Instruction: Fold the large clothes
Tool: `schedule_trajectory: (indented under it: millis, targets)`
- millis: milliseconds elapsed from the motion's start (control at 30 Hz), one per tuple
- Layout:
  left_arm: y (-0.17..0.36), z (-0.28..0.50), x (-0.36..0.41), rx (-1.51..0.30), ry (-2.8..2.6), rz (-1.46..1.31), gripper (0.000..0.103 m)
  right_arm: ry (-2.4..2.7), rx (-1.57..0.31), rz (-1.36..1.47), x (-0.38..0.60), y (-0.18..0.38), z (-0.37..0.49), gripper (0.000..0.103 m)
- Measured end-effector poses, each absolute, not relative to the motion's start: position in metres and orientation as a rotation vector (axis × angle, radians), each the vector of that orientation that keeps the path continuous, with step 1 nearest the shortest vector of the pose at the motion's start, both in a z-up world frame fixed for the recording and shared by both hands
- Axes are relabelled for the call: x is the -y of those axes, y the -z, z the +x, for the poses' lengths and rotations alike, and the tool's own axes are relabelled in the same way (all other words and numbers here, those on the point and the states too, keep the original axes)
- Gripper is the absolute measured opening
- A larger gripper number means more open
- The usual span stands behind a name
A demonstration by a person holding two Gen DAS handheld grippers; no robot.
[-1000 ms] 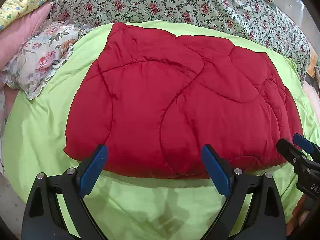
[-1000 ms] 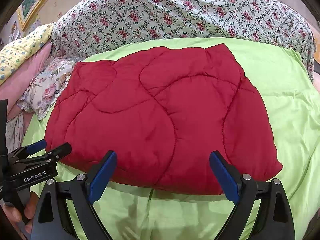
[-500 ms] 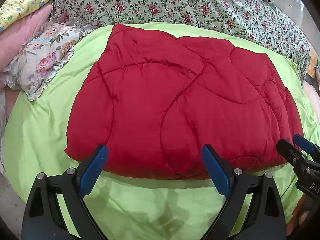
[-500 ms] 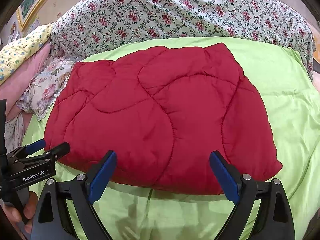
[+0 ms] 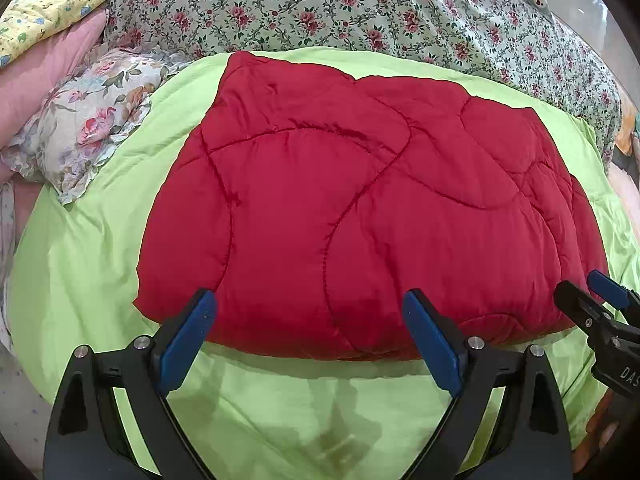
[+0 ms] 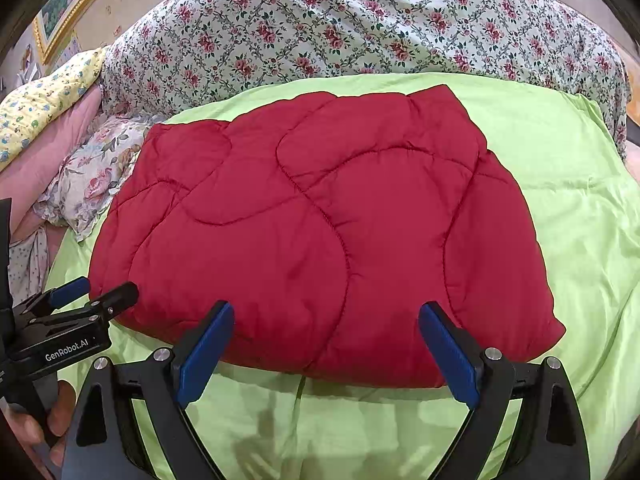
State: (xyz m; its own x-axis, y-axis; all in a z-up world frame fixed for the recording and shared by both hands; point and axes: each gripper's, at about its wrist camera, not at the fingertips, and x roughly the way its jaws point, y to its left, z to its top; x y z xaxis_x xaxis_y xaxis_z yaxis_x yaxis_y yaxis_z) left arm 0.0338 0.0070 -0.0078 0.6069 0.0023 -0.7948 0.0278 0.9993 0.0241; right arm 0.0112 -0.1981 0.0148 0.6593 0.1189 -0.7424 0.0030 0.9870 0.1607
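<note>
A red quilted comforter (image 5: 360,208) lies folded in a thick rectangle on a lime green bedspread (image 5: 92,264); it also shows in the right wrist view (image 6: 320,240). My left gripper (image 5: 310,304) is open and empty, just short of the comforter's near edge, towards its left half. My right gripper (image 6: 326,312) is open and empty at the same near edge, towards the right half. Each gripper shows in the other's view: the right one (image 5: 592,292) and the left one (image 6: 94,292).
A floral duvet (image 5: 360,8) is heaped along the far side of the bed. A rose-print pillow (image 5: 92,128), a pink pillow (image 5: 36,76) and a yellow patterned cloth (image 5: 44,12) lie at the far left. A framed picture (image 6: 68,12) hangs on the wall.
Both grippers have stayed nearly still; the view has shifted only slightly. The comforter has not moved.
</note>
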Motion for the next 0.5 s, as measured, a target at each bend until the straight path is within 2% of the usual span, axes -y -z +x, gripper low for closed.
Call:
schedule_trajectory:
  millis: [500]
  targets:
    - [0.0053,0.0331,-0.007,-0.913,0.016,0.032,0.095,-0.065,-0.851,0.154,0.1988,-0.0135,0.0099,0.094]
